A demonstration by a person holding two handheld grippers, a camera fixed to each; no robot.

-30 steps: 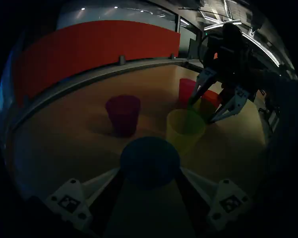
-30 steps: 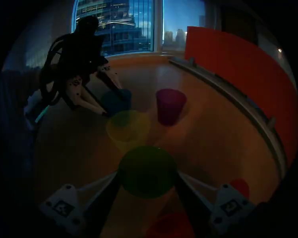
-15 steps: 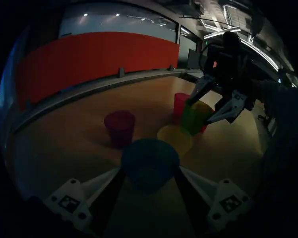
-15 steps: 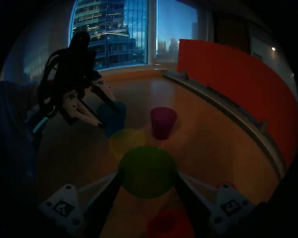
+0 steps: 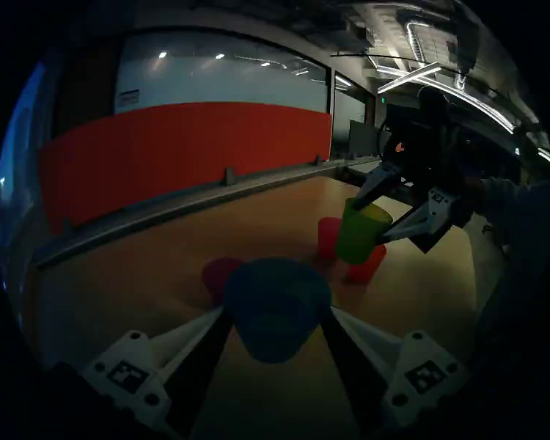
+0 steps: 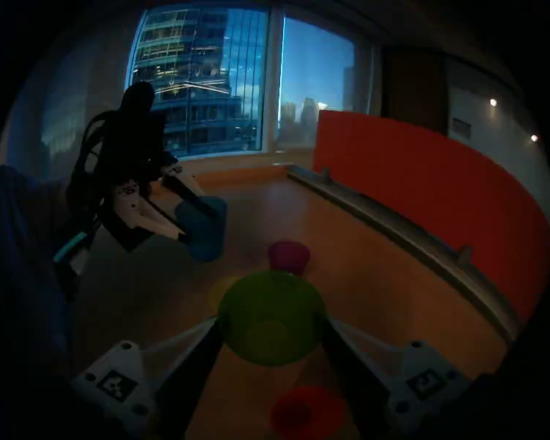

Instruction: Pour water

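Left gripper view: your left gripper [image 5: 276, 330] pinches the blue cup [image 5: 277, 301] at lower centre, held clear of the table [image 5: 150, 257], presumably for pouring; at centre right, your right gripper [image 5: 369, 222] clamps the green cup [image 5: 357, 236].

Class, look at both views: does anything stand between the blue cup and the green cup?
Nothing visible does. The blue cup and green cup are held aloft, apart; the purple cup sits lower.
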